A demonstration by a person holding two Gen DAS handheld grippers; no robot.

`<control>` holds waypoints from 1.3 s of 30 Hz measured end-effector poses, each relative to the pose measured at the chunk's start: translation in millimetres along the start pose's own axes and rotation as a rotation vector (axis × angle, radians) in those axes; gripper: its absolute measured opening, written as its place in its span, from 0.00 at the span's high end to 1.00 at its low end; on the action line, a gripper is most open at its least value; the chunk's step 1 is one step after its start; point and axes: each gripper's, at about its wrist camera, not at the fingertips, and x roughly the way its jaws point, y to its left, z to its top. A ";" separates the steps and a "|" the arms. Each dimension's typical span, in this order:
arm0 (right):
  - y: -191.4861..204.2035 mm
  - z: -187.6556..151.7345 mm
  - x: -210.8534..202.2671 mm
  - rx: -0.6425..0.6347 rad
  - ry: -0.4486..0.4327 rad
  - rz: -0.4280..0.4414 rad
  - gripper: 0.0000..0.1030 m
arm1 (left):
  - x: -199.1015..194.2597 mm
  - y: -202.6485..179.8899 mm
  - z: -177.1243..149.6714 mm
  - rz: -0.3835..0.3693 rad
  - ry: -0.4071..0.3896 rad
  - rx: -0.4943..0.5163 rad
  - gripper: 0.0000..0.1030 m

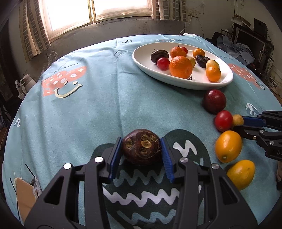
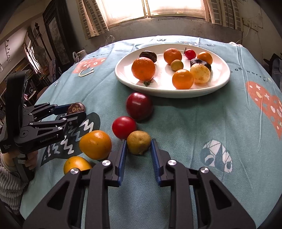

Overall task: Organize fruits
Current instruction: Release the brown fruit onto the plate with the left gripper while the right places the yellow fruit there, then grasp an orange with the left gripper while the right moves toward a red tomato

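dark brown water chestnut (image 1: 141, 147) sits on the dark wavy patch of the teal tablecloth (image 1: 98, 98), near the table's front edge. left gripper (image 1: 141, 149) has its blue pads against both sides of it, pinching it; it rests on the cloth.

small tan fruit (image 2: 139, 144), dull yellow-brown, lies on the cloth further right. right gripper (image 2: 138, 147) has its blue pads closed onto its two flanks; fruit looks to rest on the cloth.

touching the tan fruit on its far-left side: red cherry tomato (image 2: 124, 127). just beyond that, a dark red plum (image 2: 139, 106), the two touching or nearly so. left of the right gripper's near finger: orange kumquat (image 2: 95, 144), and a second kumquat (image 2: 76, 164) closer in, partly hidden behind the gripper body.

white oval plate (image 2: 218, 82) stands beyond the plum, toward the window. on it: two mandarins, two smaller orange fruits, a pale yellow round fruit, a small greenish-tan one, a cherry tomato, two dark chestnuts. the left view shows a second red tomato there.

person's hand (image 2: 30, 159) and ribbed sleeve at the left gripper's handle. curtained window (image 2: 146, 8) behind the table.
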 end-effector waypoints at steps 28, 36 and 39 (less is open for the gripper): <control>-66.5 102.0 12.7 0.225 -0.167 -0.006 0.69 | 46.7 -21.0 123.8 -0.075 -0.113 -0.058 0.28; -52.2 88.4 -51.9 0.241 -0.319 0.010 0.34 | 23.9 -14.2 104.0 0.004 -0.122 -0.058 0.19; -47.5 64.6 -72.2 0.236 -0.348 0.002 0.33 | 7.4 -8.6 80.2 0.026 -0.124 -0.075 0.15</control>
